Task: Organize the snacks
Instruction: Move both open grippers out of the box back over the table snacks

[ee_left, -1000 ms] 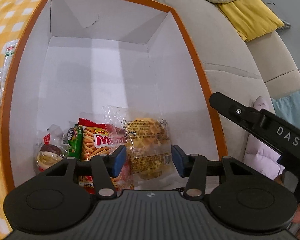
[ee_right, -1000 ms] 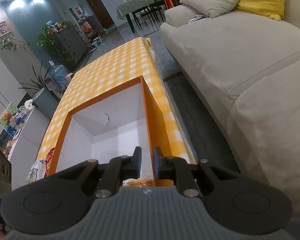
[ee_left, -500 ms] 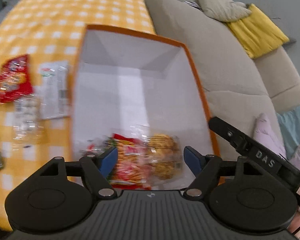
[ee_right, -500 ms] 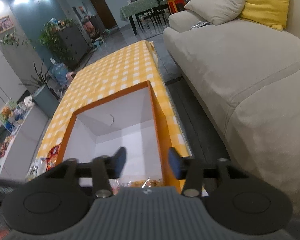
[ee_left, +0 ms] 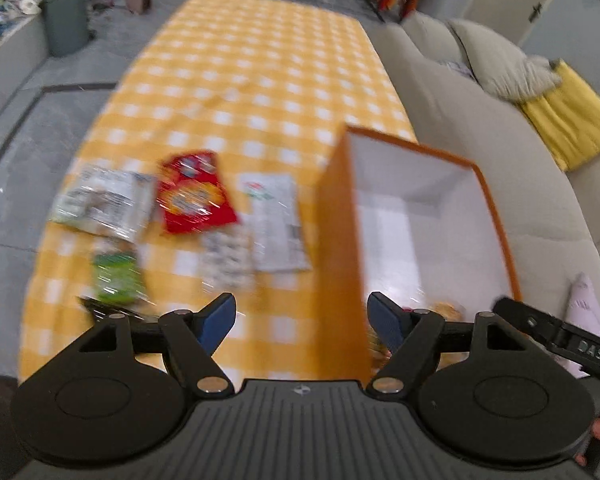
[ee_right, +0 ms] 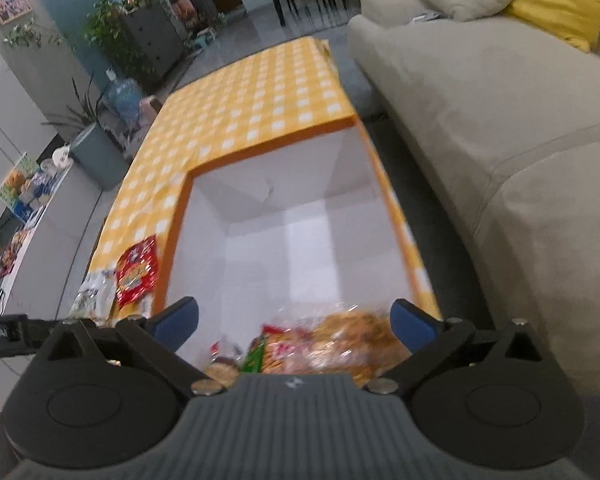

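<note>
An orange box with a white inside stands on the yellow checked table. Several snack packets lie at its near end. My left gripper is open and empty, raised above the box's left wall. My right gripper is open and empty above the packets in the box. On the table left of the box lie a red packet, a white packet, a clear packet, a green packet and a pale packet.
A beige sofa runs along the right of the table, with a yellow cushion. A grey bin and plants stand beyond the table's far left. The right gripper's body shows in the left wrist view.
My left gripper has lifted out of the box and swung left, bringing the packets on the table into view. My right gripper has opened wide and moved over the box.
</note>
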Demonstrator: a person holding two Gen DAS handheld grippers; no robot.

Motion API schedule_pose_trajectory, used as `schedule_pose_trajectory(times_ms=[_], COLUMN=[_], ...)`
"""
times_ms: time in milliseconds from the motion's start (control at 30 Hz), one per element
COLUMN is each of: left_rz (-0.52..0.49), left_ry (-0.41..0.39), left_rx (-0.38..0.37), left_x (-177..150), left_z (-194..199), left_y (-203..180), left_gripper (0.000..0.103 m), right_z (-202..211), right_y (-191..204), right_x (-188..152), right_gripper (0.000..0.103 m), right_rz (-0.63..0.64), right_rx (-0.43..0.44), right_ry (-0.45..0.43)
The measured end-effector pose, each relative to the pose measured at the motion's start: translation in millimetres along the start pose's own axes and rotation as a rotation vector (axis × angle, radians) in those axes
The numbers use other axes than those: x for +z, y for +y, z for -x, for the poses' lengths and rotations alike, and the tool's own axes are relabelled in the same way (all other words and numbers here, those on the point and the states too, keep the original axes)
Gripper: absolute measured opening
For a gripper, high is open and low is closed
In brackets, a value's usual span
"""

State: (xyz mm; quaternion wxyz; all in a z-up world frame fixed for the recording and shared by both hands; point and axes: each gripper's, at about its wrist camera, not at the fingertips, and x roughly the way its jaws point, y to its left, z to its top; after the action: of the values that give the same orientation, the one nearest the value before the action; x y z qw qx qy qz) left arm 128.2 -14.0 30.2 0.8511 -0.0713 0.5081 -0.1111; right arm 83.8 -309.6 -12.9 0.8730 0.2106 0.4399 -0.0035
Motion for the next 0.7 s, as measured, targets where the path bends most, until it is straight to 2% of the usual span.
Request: schedule_pose_trajectory(times_ms=[67, 167, 233, 400, 533, 700], left_rz=[0.047, 0.198, 0.285, 0.324, 0.379, 0.414], left_ry=[-0.031, -0.07, -0.08, -0.06, -0.045, 0.009], left_rx=[0.03, 0.105, 0.128, 0.129, 0.099, 0.066], left_x=[2, 6, 8, 5, 0, -5], left_z=[9, 20, 23, 21, 15, -2], left_y=[29, 76, 109, 172, 209, 228], left_gripper=[0.088, 0.088, 0.088, 0.088, 0.088, 0.088], right_z=[0, 1, -2, -15, -36, -83], right_y=[15, 43, 66, 128, 176, 228], right_x=[-3, -10, -16, -38, -65, -104], right_gripper=[0.1, 0.1, 0.1, 0.1, 0.1, 0.099], right_rz=[0.024, 0.074, 0.118, 0.244, 0.373, 0.587], right_rx=[0.003, 0.013, 0.042, 0.096, 0.188, 0.321], right_ry=[0.013, 0.013, 0.015, -0.031, -0.05, 0.034])
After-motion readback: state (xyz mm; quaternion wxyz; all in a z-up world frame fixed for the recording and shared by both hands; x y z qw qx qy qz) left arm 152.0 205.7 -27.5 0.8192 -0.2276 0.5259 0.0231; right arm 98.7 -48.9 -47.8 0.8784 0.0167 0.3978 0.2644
